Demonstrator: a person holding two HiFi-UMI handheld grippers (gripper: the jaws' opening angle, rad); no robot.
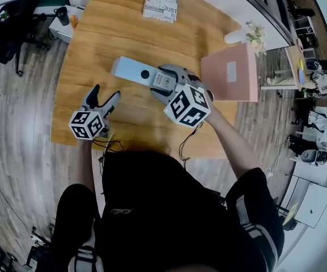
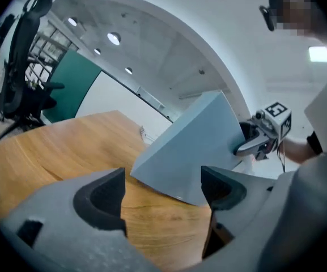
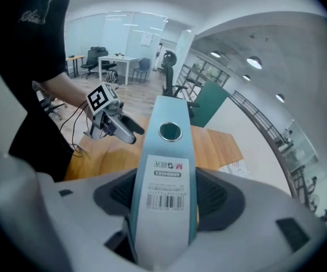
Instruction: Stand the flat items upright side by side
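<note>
A blue-grey binder [image 1: 132, 71] with a barcode label on its spine is on the wooden table [image 1: 95, 38], tilted up on one corner in the left gripper view [image 2: 194, 146]. My right gripper [image 1: 162, 79] is shut on its spine end, and the spine [image 3: 166, 163] fills the gap between both pads. A pink folder [image 1: 231, 72] stands upright at the table's right edge. My left gripper [image 1: 103, 100] is open near the front left, apart from the binder, with only bare table between its fingers [image 2: 103, 200]. From the right gripper view the left gripper [image 3: 118, 126] shows beyond the binder.
A printed magazine [image 1: 161, 1] lies flat at the table's far edge. A white vase with flowers [image 1: 242, 35] stands behind the pink folder. A black office chair [image 1: 4, 27] is on the floor to the left. Cables hang off the front edge.
</note>
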